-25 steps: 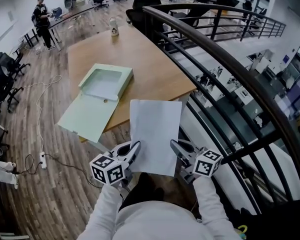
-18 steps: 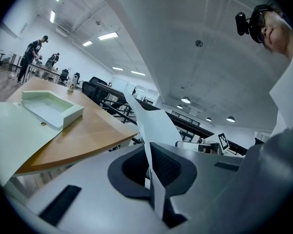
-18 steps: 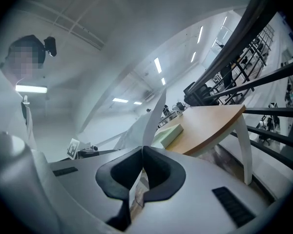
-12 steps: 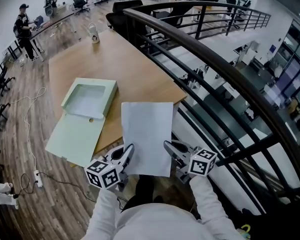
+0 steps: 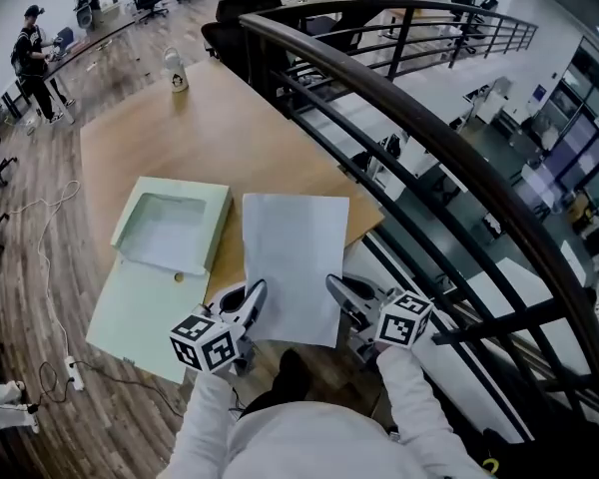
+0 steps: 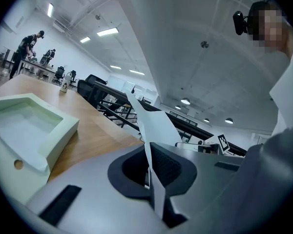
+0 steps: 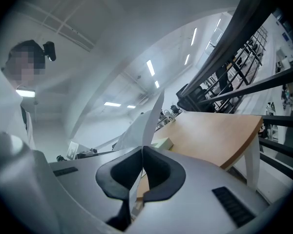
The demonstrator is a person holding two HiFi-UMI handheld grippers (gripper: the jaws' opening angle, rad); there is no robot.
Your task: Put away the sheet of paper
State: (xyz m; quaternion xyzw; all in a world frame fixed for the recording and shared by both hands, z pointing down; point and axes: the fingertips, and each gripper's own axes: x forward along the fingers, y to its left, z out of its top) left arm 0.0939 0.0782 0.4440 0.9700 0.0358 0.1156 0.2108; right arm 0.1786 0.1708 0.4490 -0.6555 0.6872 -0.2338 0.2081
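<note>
Over the smooth wooden table (image 5: 250,128), 2 tools pinch flat white paper (image 5: 293,262).

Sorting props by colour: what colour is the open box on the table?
The box is pale green, clearest in the head view.

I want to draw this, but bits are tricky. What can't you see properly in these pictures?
- Underside of the sheet of paper: head view, faces away.
- Label on the bottle: head view, too small.
- Near edge of the table: head view, the sheet covers it.
- Part of the green box: left gripper view, cut off at the edge.
</note>
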